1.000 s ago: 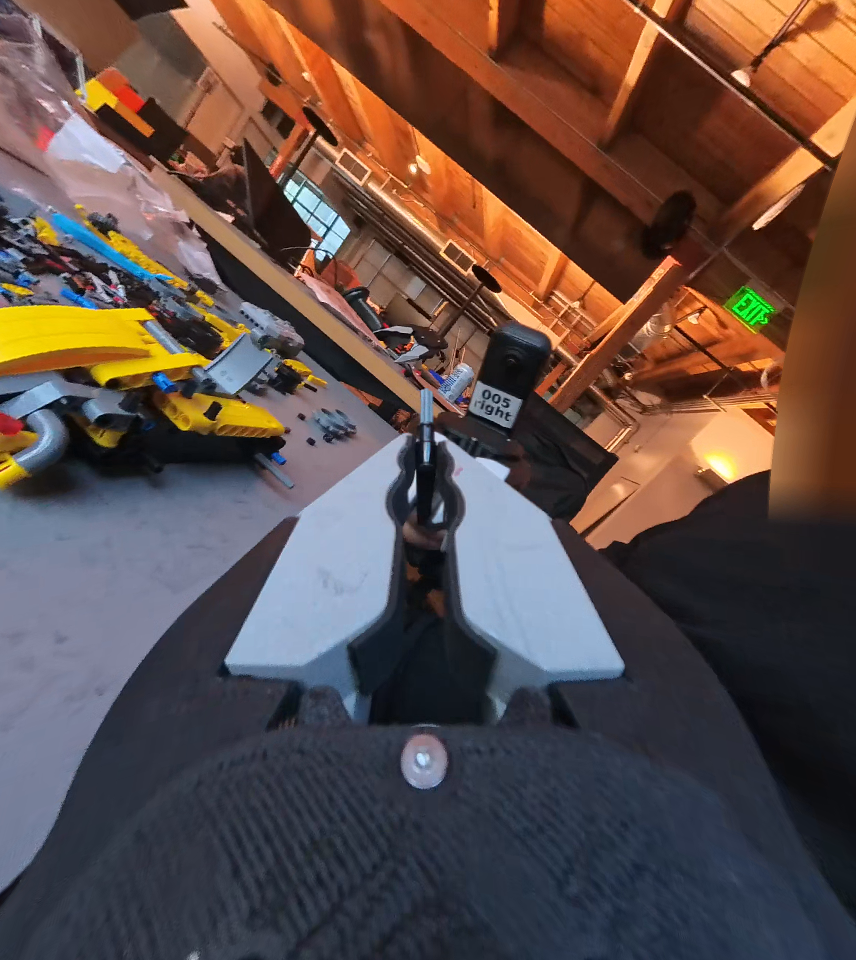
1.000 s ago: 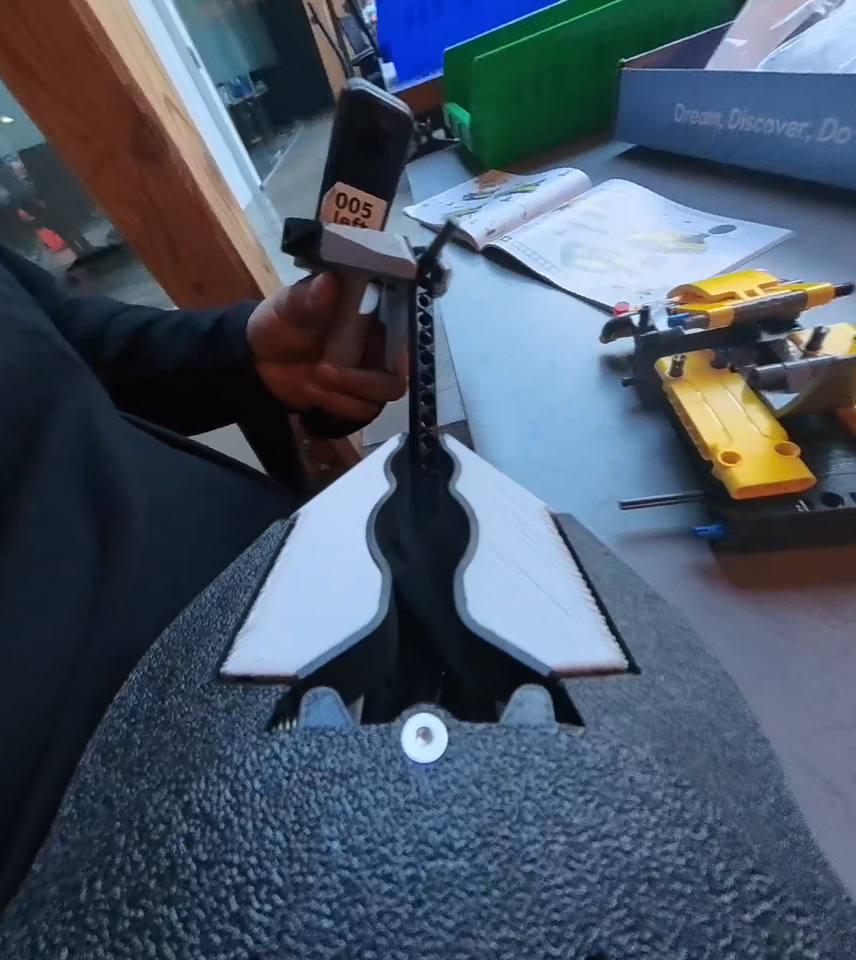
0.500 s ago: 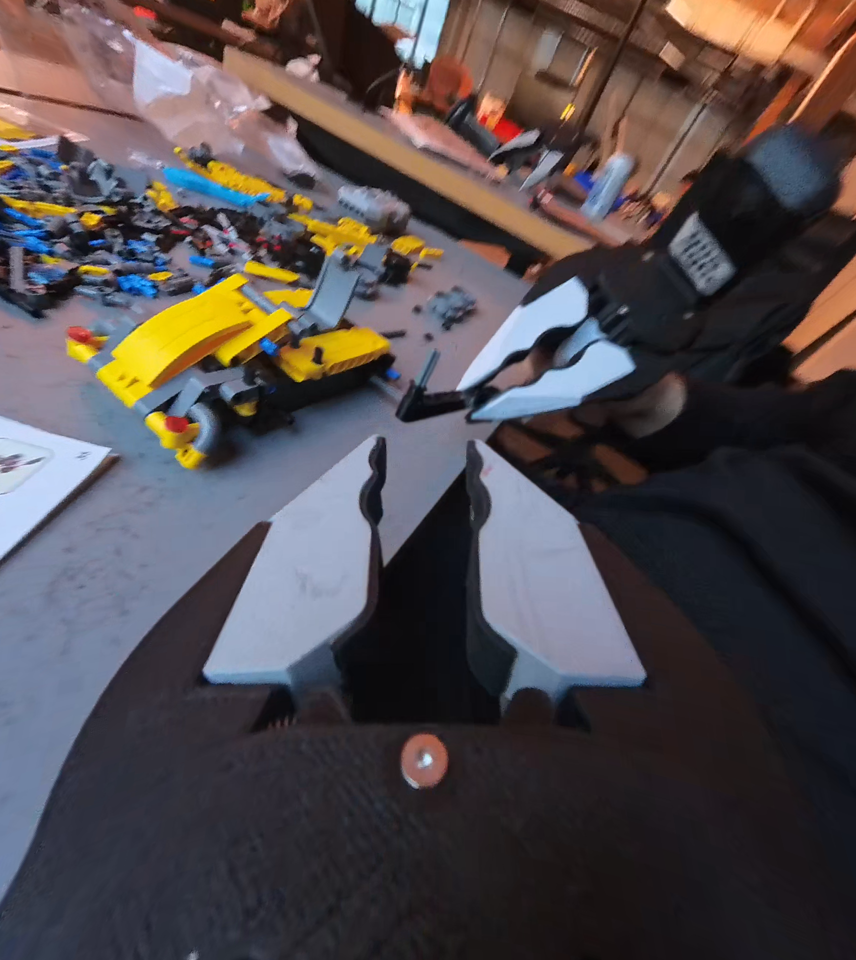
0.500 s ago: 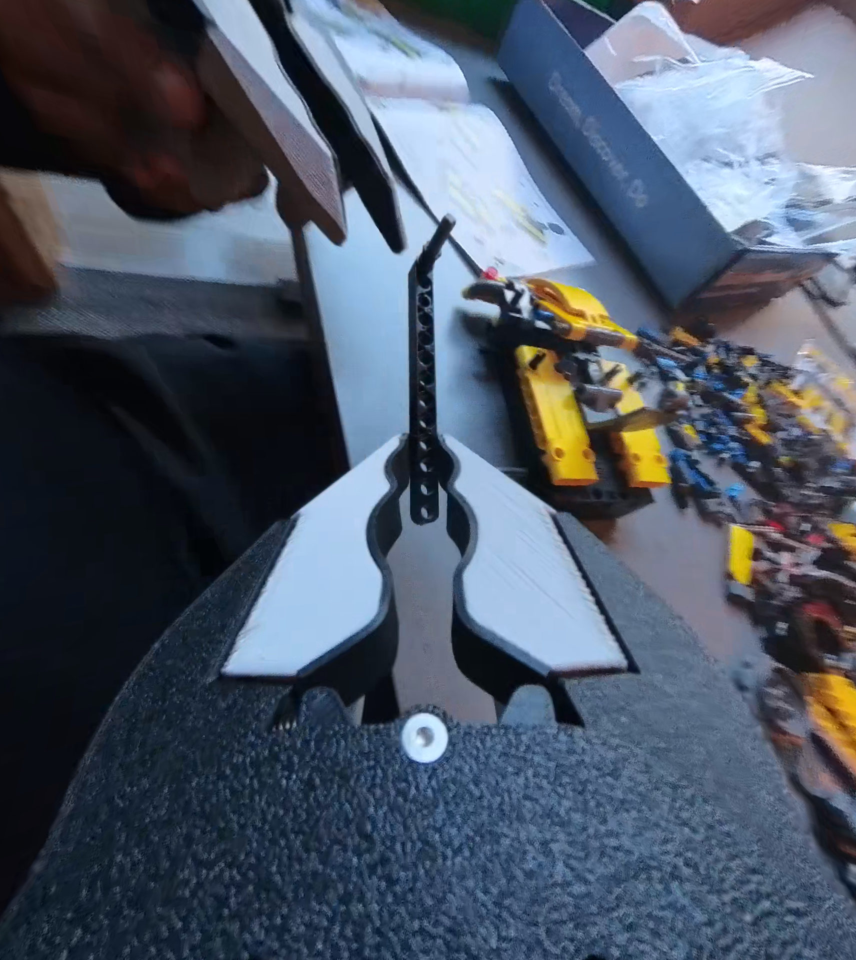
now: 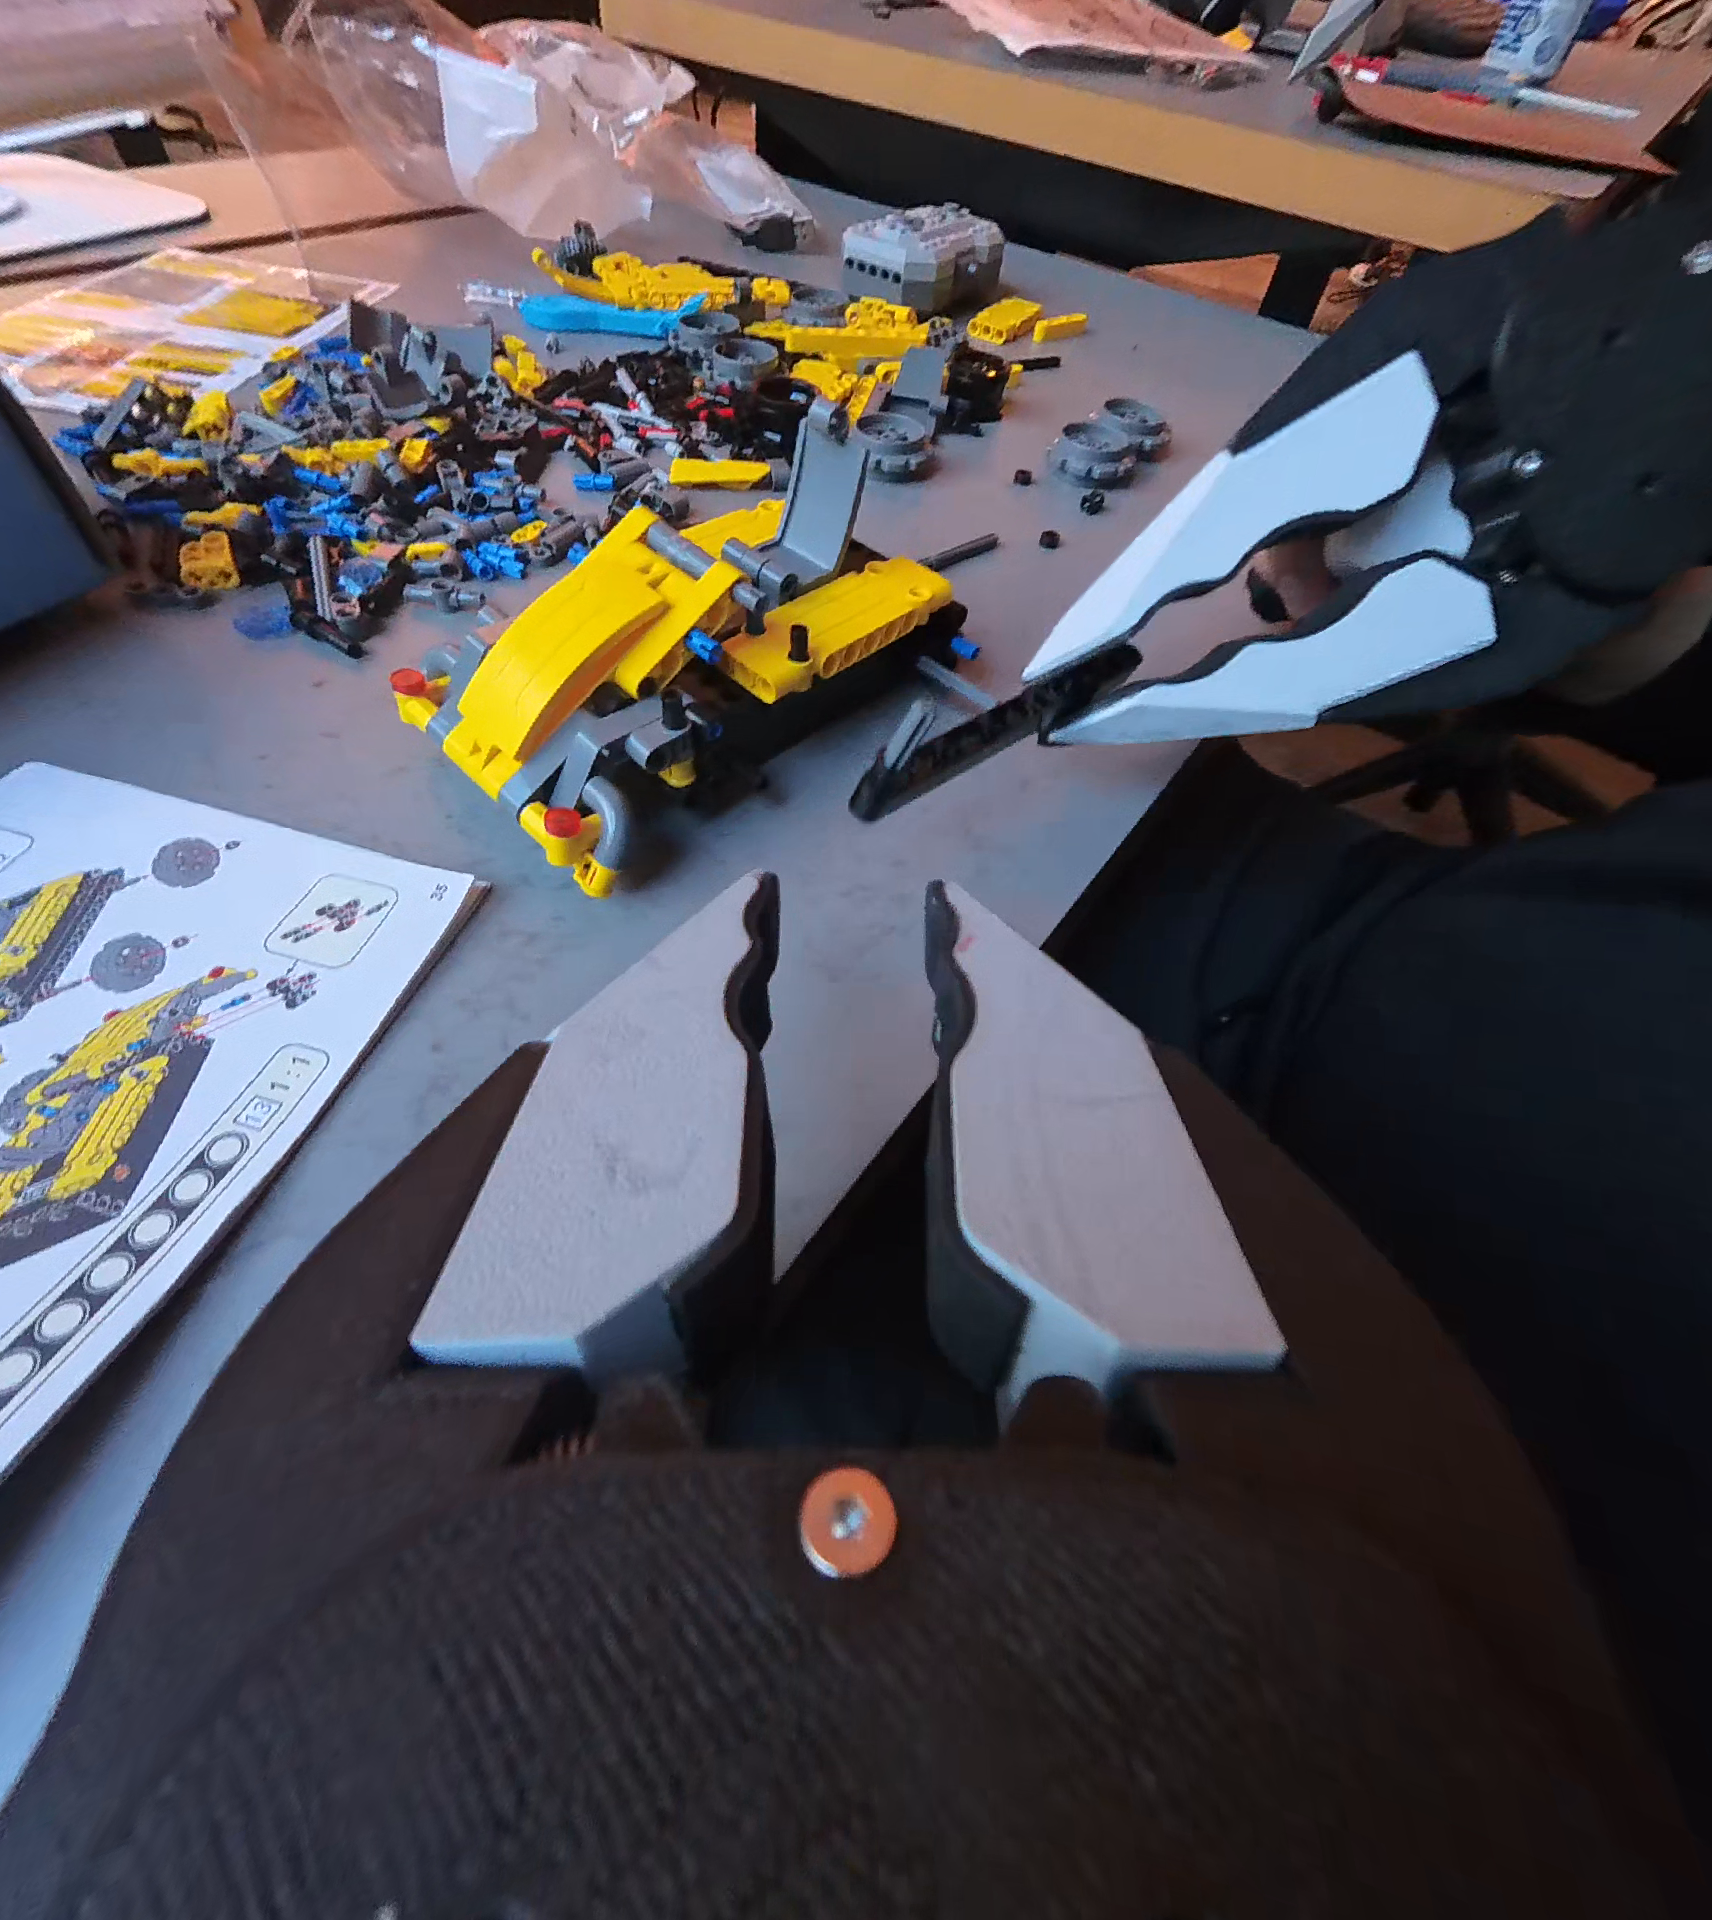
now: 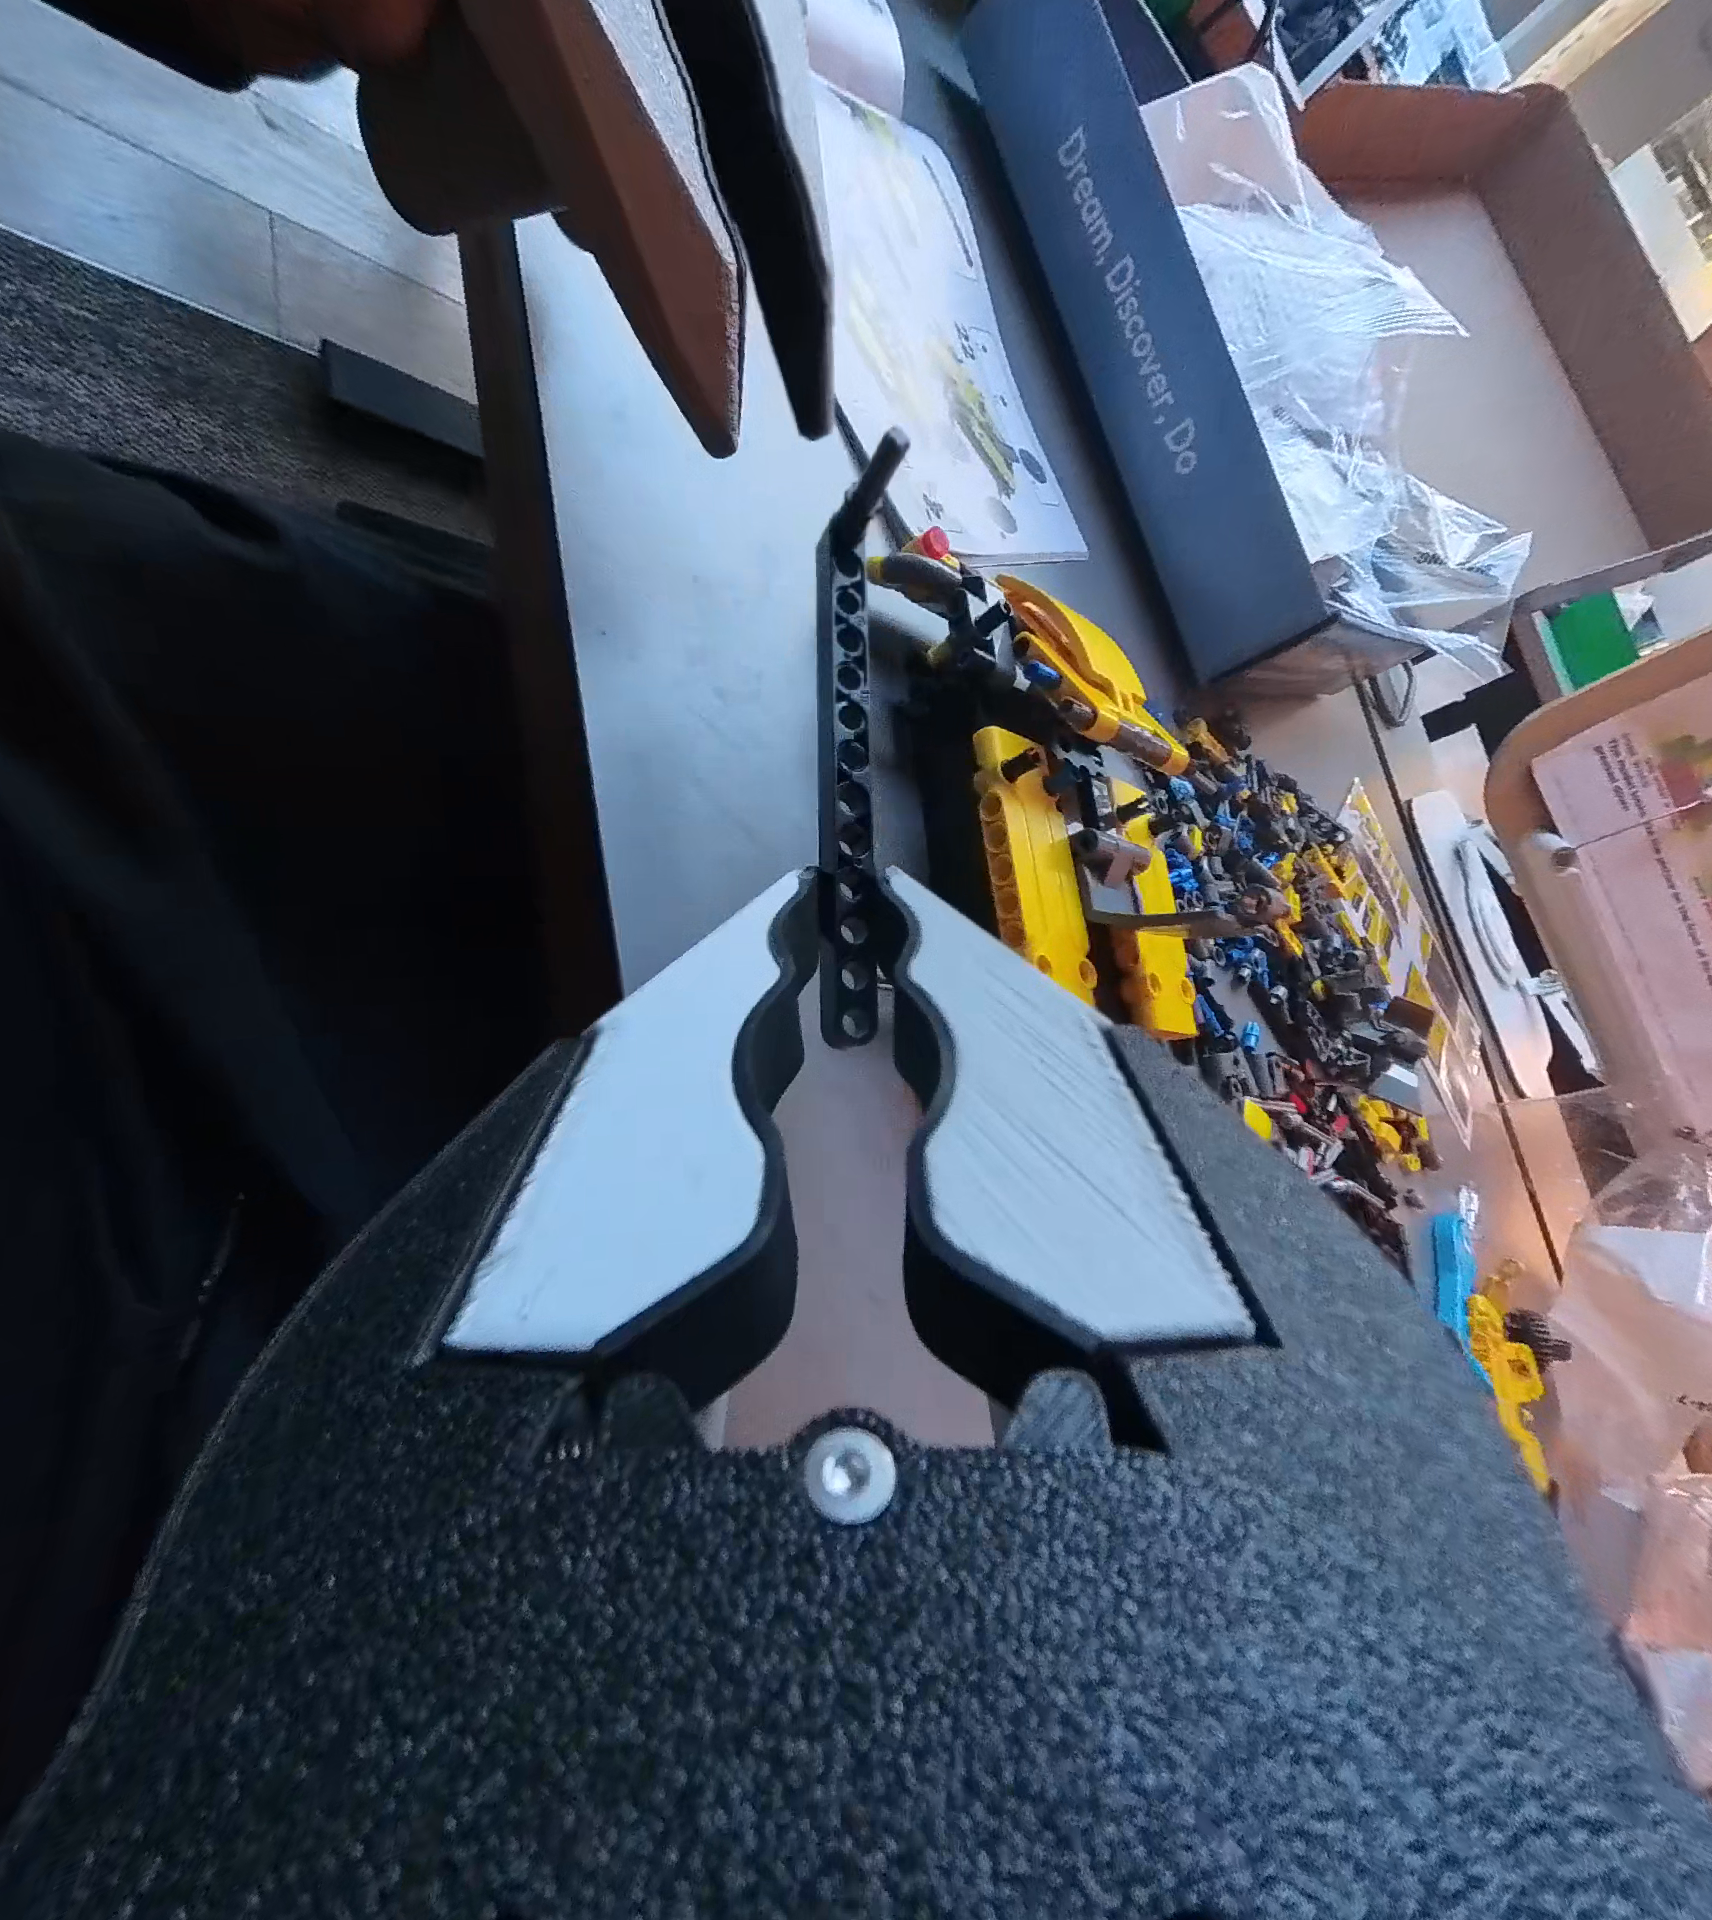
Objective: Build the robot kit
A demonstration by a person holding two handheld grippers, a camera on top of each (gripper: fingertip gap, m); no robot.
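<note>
Grey table (image 5: 208,707), second wood-edged table (image 5: 1091,156) behind

The open booklet (image 5: 156,1039) on the worktop (image 5: 260,707) has drawn pictures with small printed numbers beside them, and a page number in its top corner. The long grey box (image 6: 1143,343) has a line of pale words along its side. A white card (image 6: 1683,883) at the right edge has rows of tiny print, too small to read. A clear sheet (image 5: 177,322) with yellow shapes lies far back; its marks are too small to tell. A bottle (image 5: 1527,31) on the second worktop (image 5: 1091,125) has a blurred blue and white label
</note>
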